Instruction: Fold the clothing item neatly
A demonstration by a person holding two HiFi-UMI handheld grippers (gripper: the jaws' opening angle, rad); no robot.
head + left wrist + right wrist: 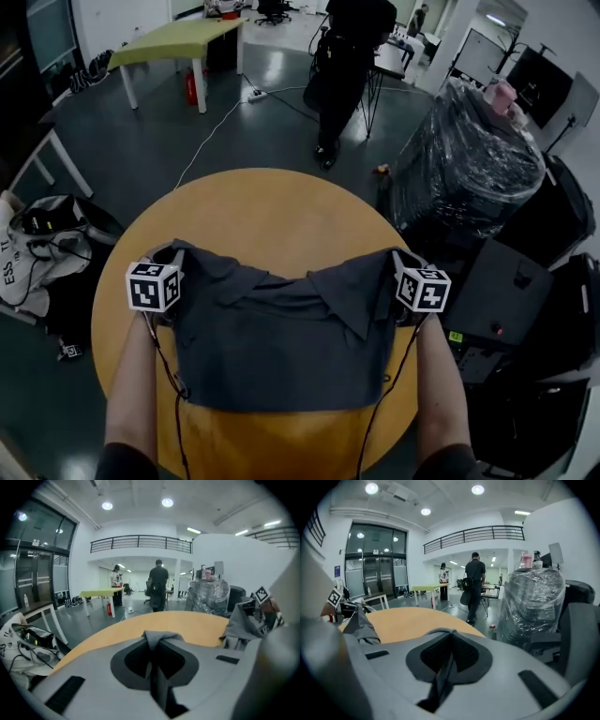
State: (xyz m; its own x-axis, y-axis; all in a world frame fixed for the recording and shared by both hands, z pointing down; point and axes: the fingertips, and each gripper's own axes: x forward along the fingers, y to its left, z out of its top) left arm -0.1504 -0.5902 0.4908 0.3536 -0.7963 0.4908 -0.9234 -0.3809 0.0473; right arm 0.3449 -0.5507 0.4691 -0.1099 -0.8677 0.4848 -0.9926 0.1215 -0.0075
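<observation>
The dark grey shirt (pixel 281 347) is lying spread over the near half of the round counter (pixel 272 211), with its collar toward the counter's middle and its hem stopping short of the counter's near edge. The left claw (pixel 158 641) is clenching one shoulder corner — a tuft of cloth is poking out between its closed jaws. The right claw (pixel 449 641) is clamping the other shoulder corner, with a thin fold showing at its tips. The fabric is looking light, soft and limp. It is sagging and creasing between the two grips, so it will likely drape and slide over the smooth counter rather than hold a shape. Taking it at corners and seams — the shoulders, the hem corners, the side edges — seems the surest way of keeping its edges straight.
</observation>
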